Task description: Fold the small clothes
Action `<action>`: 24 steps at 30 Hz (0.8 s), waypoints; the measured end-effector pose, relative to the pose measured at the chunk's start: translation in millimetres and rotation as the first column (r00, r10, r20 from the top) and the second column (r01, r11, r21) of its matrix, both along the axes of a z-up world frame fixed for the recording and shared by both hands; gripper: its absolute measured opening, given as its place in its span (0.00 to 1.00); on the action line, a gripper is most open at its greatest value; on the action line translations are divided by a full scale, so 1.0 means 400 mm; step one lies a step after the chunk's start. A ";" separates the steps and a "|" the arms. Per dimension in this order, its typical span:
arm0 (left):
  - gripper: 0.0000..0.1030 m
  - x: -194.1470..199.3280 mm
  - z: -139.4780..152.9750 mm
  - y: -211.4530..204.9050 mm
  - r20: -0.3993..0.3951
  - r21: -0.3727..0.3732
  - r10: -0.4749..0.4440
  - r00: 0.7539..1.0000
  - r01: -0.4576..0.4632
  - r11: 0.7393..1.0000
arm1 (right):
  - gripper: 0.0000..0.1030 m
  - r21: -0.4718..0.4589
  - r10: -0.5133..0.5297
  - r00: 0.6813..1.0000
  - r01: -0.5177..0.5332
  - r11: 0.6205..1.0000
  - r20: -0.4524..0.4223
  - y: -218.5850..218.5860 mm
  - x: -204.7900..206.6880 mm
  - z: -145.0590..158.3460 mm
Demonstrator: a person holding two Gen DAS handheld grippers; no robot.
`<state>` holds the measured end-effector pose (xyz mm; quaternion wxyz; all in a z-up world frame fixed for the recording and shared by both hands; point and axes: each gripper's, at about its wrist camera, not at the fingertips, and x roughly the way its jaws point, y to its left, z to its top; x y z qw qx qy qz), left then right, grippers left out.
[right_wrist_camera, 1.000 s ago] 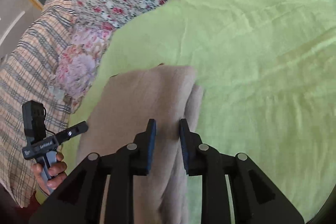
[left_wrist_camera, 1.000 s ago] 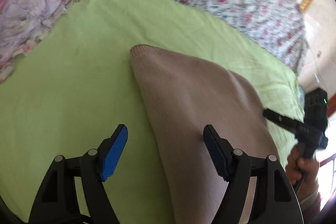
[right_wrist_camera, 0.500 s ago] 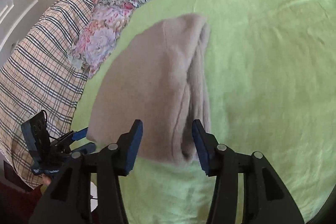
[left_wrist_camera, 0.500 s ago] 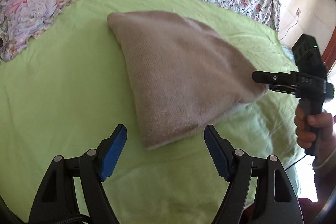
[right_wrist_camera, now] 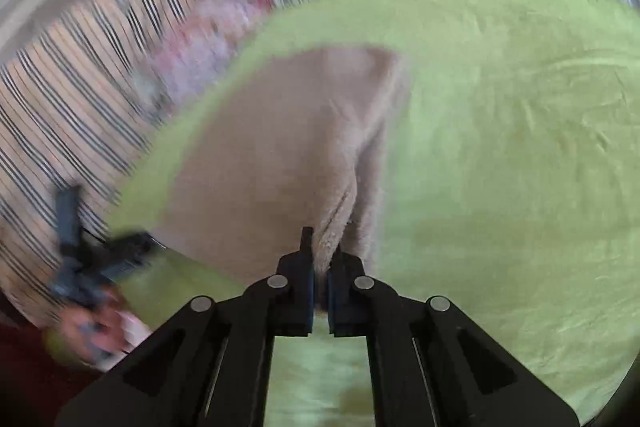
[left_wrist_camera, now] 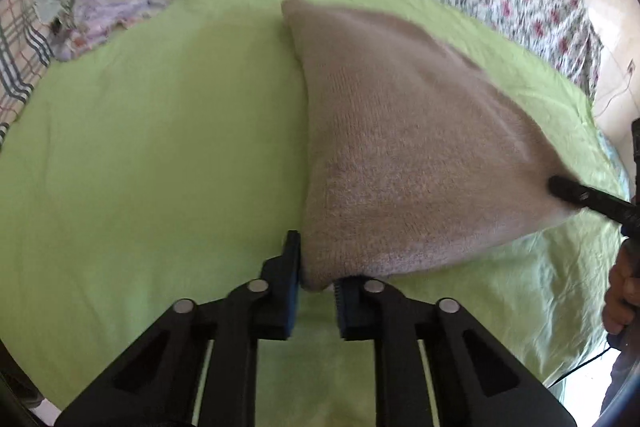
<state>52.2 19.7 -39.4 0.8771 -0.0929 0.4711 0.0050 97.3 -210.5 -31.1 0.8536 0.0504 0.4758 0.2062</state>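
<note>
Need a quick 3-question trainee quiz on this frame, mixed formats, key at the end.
1. True or false: the left gripper pinches a near corner of the beige knit garment.
2. The right gripper is: A) open above the garment; B) shut on the garment's near edge; C) resting on the floral quilt.
3. Fill in: the garment lies on a ____ sheet.

Key: 1 true; 2 B; 3 green.

Note: both sets of jaws have just been closing, with garment fabric between them in each wrist view.
</note>
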 end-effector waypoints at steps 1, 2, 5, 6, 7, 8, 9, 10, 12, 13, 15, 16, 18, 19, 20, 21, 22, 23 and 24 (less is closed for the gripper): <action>0.12 -0.001 -0.002 -0.006 -0.003 0.012 -0.003 1.000 0.003 1.000 | 0.05 -0.031 0.005 1.000 -0.006 1.000 -0.018 0.005 0.004 -0.025; 0.12 0.000 -0.001 -0.006 -0.002 0.015 -0.006 1.000 0.006 1.000 | 0.05 -0.029 0.005 1.000 -0.006 1.000 -0.030 0.004 0.007 -0.040; 0.12 -0.001 0.000 0.004 -0.017 -0.017 -0.005 1.000 0.004 1.000 | 0.05 -0.009 -0.024 0.999 0.023 1.000 -0.031 -0.018 0.013 -0.028; 0.12 -0.001 -0.001 0.009 -0.021 -0.030 -0.003 1.000 0.003 1.000 | 0.05 -0.019 -0.032 0.999 0.032 0.999 -0.025 -0.020 0.011 -0.022; 0.12 -0.005 -0.005 0.007 -0.023 -0.033 -0.003 1.000 0.002 0.999 | 0.05 -0.030 -0.035 0.999 0.034 0.999 -0.031 -0.021 0.014 -0.026; 0.12 -0.004 -0.006 0.004 -0.027 -0.028 -0.004 1.000 0.003 1.000 | 0.05 -0.039 -0.034 0.999 0.032 0.999 -0.036 -0.020 0.015 -0.032; 0.12 -0.004 -0.006 -0.001 -0.031 -0.025 -0.005 1.000 0.004 1.000 | 0.05 -0.039 -0.038 0.999 0.036 0.999 -0.035 -0.020 0.015 -0.029; 0.12 -0.003 -0.004 -0.007 -0.033 -0.021 -0.006 0.999 0.005 1.000 | 0.05 -0.029 -0.048 0.998 0.046 0.998 -0.036 -0.026 0.016 -0.028; 0.12 0.000 -0.007 -0.006 -0.035 -0.021 -0.009 0.999 0.008 1.000 | 0.05 -0.034 -0.066 0.997 0.064 0.997 -0.051 -0.024 0.019 -0.040; 0.13 0.001 -0.010 -0.003 -0.037 -0.033 -0.008 0.999 0.007 0.999 | 0.05 -0.053 -0.066 0.997 0.063 0.997 -0.047 -0.018 0.016 -0.044; 0.13 0.004 -0.010 0.004 -0.038 -0.052 -0.011 0.999 0.009 0.999 | 0.05 -0.057 -0.081 0.996 0.079 0.995 -0.046 -0.022 0.015 -0.042; 0.14 0.003 -0.010 0.006 -0.037 -0.056 -0.012 0.999 0.010 0.998 | 0.05 -0.044 -0.100 0.994 0.097 0.994 -0.054 -0.029 0.015 -0.043; 0.14 0.002 -0.014 0.011 -0.032 -0.070 -0.013 0.999 0.011 0.997 | 0.05 -0.044 -0.112 0.992 0.109 0.993 -0.059 -0.027 0.015 -0.049; 0.14 0.003 -0.017 0.013 -0.034 -0.080 -0.010 0.999 0.007 0.997 | 0.05 -0.056 -0.112 0.992 0.109 0.992 -0.056 -0.021 0.014 -0.048; 0.14 0.005 -0.018 0.016 -0.038 -0.091 -0.008 0.999 0.004 0.996 | 0.05 -0.057 -0.117 0.992 0.114 0.992 -0.051 -0.021 0.010 -0.040; 0.14 0.006 -0.016 0.016 -0.040 -0.096 -0.014 0.999 0.010 0.995 | 0.05 -0.047 -0.127 0.991 0.124 0.991 -0.051 -0.023 0.008 -0.035; 0.14 0.006 -0.015 0.017 -0.040 -0.098 -0.024 0.999 0.020 0.995 | 0.05 -0.040 -0.136 0.989 0.133 0.990 -0.059 -0.027 0.006 -0.037; 0.16 0.003 -0.017 0.020 -0.040 -0.104 -0.032 0.999 0.027 0.994 | 0.05 -0.044 -0.136 0.989 0.133 0.990 -0.065 -0.023 0.004 -0.043; 0.17 -0.001 -0.018 0.024 -0.040 -0.121 -0.045 0.998 0.040 0.992 | 0.06 -0.048 -0.135 0.989 0.132 0.990 -0.065 -0.023 0.001 -0.044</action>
